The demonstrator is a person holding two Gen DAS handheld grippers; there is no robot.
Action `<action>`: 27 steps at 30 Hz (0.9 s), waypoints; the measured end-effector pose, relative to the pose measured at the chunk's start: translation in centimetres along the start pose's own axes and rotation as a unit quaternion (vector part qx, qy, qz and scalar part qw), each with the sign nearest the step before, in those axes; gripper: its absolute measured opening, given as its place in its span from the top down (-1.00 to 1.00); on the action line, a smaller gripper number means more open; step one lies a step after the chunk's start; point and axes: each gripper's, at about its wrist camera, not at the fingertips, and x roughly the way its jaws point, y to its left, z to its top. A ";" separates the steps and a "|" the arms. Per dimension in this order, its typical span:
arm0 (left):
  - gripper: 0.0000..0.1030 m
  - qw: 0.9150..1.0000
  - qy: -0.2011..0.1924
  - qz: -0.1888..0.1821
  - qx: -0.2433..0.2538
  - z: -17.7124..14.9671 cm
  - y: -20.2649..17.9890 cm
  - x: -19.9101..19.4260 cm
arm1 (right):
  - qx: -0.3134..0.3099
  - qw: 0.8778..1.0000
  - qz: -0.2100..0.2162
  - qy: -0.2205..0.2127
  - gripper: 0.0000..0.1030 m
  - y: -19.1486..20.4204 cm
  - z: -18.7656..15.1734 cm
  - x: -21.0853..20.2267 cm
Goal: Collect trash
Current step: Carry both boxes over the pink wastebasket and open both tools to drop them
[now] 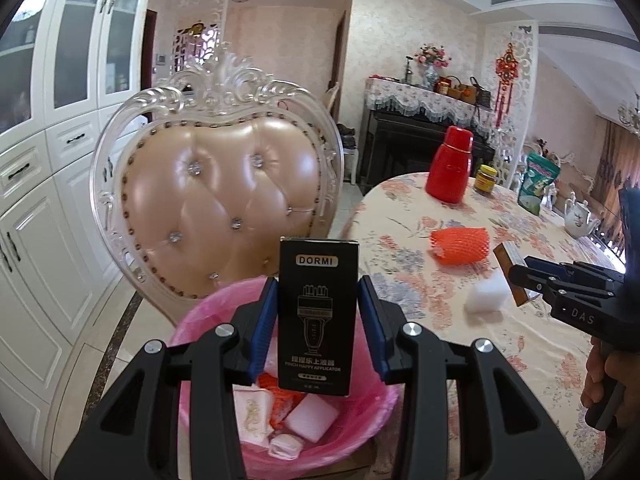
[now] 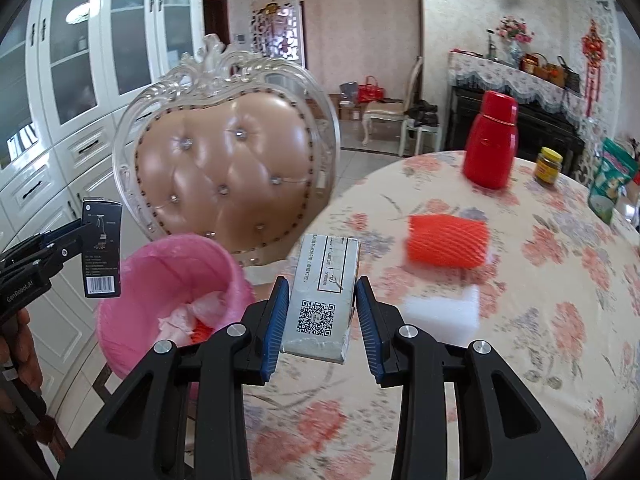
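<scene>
Black box (image 1: 316,316): tall, narrow carton, gold "DORMI" label at top, line drawing of an applicator beneath, barcode on its side panel; stood upright directly above the bin (image 1: 362,412), clamped by its long sides between the blue pads of the left gripper (image 1: 318,328); jaws narrowed on it, not fully closed.

Grey box (image 2: 322,300): flat silvery-white packet, QR code near its lower end, printed text above, lower edge ragged; held over the table (image 2: 520,360) edge just right of the bin, pinched by the right gripper (image 2: 320,320); jaws likewise part-closed on it; in the left wrist view it showed a brown side.

Bin: round, lined with a pink bag; stood on the floor between chair (image 1: 224,200) and table; held tissues, a white foam block and orange scraps.

Orange net (image 2: 448,242): foam mesh sleeve, lay on the table beyond the bin to its right; white foam block (image 2: 444,306) lay on the table nearer the bin than the net.

Left gripper: tilted downward over the bin; hand gripping its handle partly seen at the right wrist view's left edge.

Right gripper: tilted downward, level with and right of the bin; hand (image 1: 598,384) wrapped round its handle.
</scene>
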 end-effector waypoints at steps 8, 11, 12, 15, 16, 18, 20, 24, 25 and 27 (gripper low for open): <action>0.23 1.000 0.002 0.019 -0.016 -0.5 2.6 -0.7 | -0.023 0.999 0.029 0.001 0.34 3.8 1.1 1.3; 0.23 0.999 0.003 0.026 -0.021 -0.6 3.5 -1.0 | -0.030 0.999 0.041 0.002 0.34 5.1 1.4 1.8; 0.23 0.999 0.003 0.027 -0.022 -0.7 3.7 -1.0 | -0.032 0.998 0.046 0.002 0.34 5.6 1.5 1.9; 0.23 0.999 0.004 0.031 -0.026 -0.8 4.5 -1.2 | -0.039 0.998 0.058 0.003 0.34 6.8 1.7 2.4; 0.23 0.999 0.004 0.032 -0.027 -0.9 4.6 -1.3 | -0.043 0.997 0.062 0.004 0.34 7.4 1.7 2.5; 0.23 0.999 0.004 0.035 -0.032 -1.0 5.1 -1.4 | -0.049 0.997 0.067 0.005 0.33 8.3 1.8 2.8; 0.23 0.999 0.004 0.037 -0.035 -1.1 5.3 -1.5 | -0.054 0.996 0.072 0.006 0.33 9.0 1.8 3.1; 0.23 0.998 0.005 0.039 -0.039 -1.2 5.8 -1.5 | -0.063 0.995 0.080 0.010 0.33 10.2 1.8 3.7; 0.23 0.998 0.005 0.039 -0.040 -1.2 5.9 -1.5 | -0.064 0.995 0.081 0.011 0.33 10.4 1.8 3.9; 0.23 0.998 0.005 0.040 -0.042 -1.2 6.1 -1.6 | -0.065 0.994 0.086 0.015 0.33 10.8 1.7 4.3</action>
